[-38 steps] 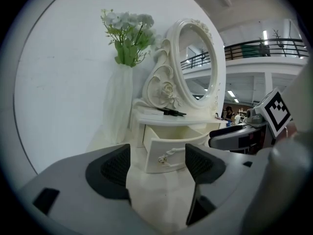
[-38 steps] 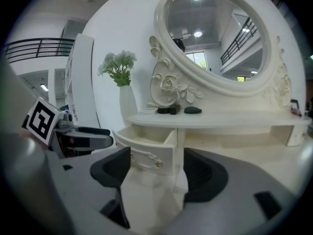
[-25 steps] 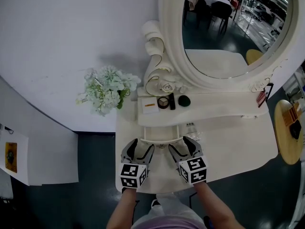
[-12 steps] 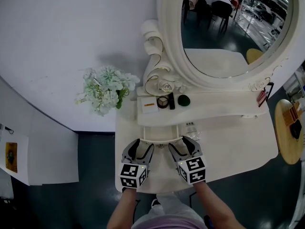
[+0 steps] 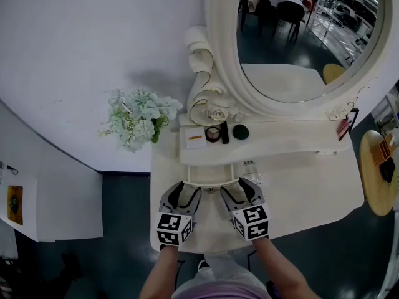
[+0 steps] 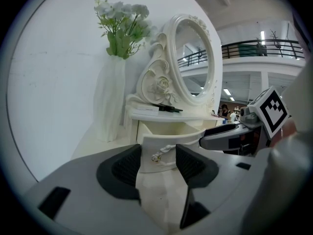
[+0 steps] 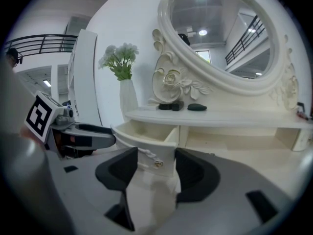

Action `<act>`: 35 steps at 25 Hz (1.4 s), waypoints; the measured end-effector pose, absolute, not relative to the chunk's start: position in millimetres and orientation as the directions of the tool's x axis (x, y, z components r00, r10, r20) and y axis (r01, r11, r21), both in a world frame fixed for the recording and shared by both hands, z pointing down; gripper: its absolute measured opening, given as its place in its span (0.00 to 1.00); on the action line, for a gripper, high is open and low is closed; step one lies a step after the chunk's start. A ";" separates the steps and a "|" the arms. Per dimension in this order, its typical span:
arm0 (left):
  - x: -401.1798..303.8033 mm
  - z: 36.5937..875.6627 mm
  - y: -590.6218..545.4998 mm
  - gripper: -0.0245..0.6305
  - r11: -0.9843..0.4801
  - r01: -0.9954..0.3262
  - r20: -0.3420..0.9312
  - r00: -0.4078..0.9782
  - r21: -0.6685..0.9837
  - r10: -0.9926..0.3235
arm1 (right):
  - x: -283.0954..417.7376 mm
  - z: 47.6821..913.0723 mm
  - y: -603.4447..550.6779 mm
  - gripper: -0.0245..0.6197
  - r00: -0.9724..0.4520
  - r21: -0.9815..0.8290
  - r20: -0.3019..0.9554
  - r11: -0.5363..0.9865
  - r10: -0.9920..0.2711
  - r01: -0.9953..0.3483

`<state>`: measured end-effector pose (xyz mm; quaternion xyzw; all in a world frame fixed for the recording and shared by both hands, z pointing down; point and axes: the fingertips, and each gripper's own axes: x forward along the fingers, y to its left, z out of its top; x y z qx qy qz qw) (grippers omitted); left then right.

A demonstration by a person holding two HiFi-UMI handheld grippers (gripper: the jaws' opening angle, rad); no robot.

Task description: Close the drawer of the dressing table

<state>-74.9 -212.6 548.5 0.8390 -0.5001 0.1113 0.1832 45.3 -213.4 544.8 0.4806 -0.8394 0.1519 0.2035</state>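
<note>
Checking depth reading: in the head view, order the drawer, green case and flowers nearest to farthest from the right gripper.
From the right gripper, jaws just closing, nothing between them:
1. drawer, directly ahead.
2. green case, on the shelf behind.
3. flowers, far left.

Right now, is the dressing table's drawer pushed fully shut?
No. In the right gripper view the drawer sticks out from under the shelf, and its hollow inside is open to view.
</note>
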 end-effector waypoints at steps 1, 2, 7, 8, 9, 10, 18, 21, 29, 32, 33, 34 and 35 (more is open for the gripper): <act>-74.8 548.5 -213.3 0.39 -0.432 -0.880 0.370 0.475 0.196 -0.799 | 45.4 544.8 -214.1 0.43 -0.455 -0.058 0.488 0.492 -0.745 -0.869; -74.6 548.4 -213.9 0.39 -0.432 -0.881 0.371 0.474 0.196 -0.799 | 45.5 544.7 -214.7 0.43 -0.455 -0.058 0.487 0.492 -0.745 -0.868; -74.4 547.3 -216.8 0.39 -0.425 -0.884 0.373 0.467 0.194 -0.802 | 46.0 543.8 -218.2 0.43 -0.459 -0.063 0.485 0.494 -0.744 -0.867; -74.3 547.3 -217.7 0.38 -0.425 -0.885 0.373 0.466 0.193 -0.802 | 46.1 543.8 -219.2 0.43 -0.460 -0.063 0.484 0.494 -0.744 -0.867; -74.2 547.3 -218.6 0.38 -0.424 -0.885 0.374 0.466 0.192 -0.802 | 46.2 543.8 -220.2 0.43 -0.460 -0.063 0.484 0.495 -0.744 -0.867; -74.1 547.5 -219.5 0.38 -0.424 -0.885 0.376 0.465 0.191 -0.802 | 46.3 543.9 -221.2 0.43 -0.461 -0.063 0.484 0.496 -0.744 -0.866; -73.5 548.1 -228.8 0.38 -0.419 -0.887 0.376 0.462 0.194 -0.803 | 46.3 544.2 -230.7 0.43 -0.458 -0.059 0.483 0.494 -0.746 -0.867; -73.5 548.7 -233.3 0.38 -0.416 -0.888 0.377 0.459 0.194 -0.804 | 46.4 544.8 -235.7 0.43 -0.459 -0.058 0.484 0.496 -0.745 -0.866; -73.9 548.5 -242.5 0.38 -0.413 -0.890 0.373 0.456 0.193 -0.808 | 45.9 545.0 -244.9 0.43 -0.463 -0.061 0.479 0.498 -0.746 -0.865; -73.9 547.6 -245.7 0.38 -0.412 -0.891 0.372 0.455 0.192 -0.809 | 45.9 544.5 -248.0 0.43 -0.464 -0.060 0.475 0.499 -0.748 -0.865; -74.1 547.9 -246.6 0.38 -0.412 -0.891 0.374 0.454 0.192 -0.809 | 45.7 544.6 -248.9 0.43 -0.464 -0.059 0.474 0.499 -0.748 -0.865; -74.3 548.2 -247.5 0.38 -0.412 -0.891 0.375 0.454 0.191 -0.808 | 45.5 544.7 -249.9 0.43 -0.464 -0.059 0.473 0.498 -0.749 -0.865; -74.4 548.4 -248.4 0.38 -0.411 -0.892 0.376 0.453 0.191 -0.809 | 45.4 544.8 -250.9 0.43 -0.464 -0.059 0.472 0.498 -0.750 -0.865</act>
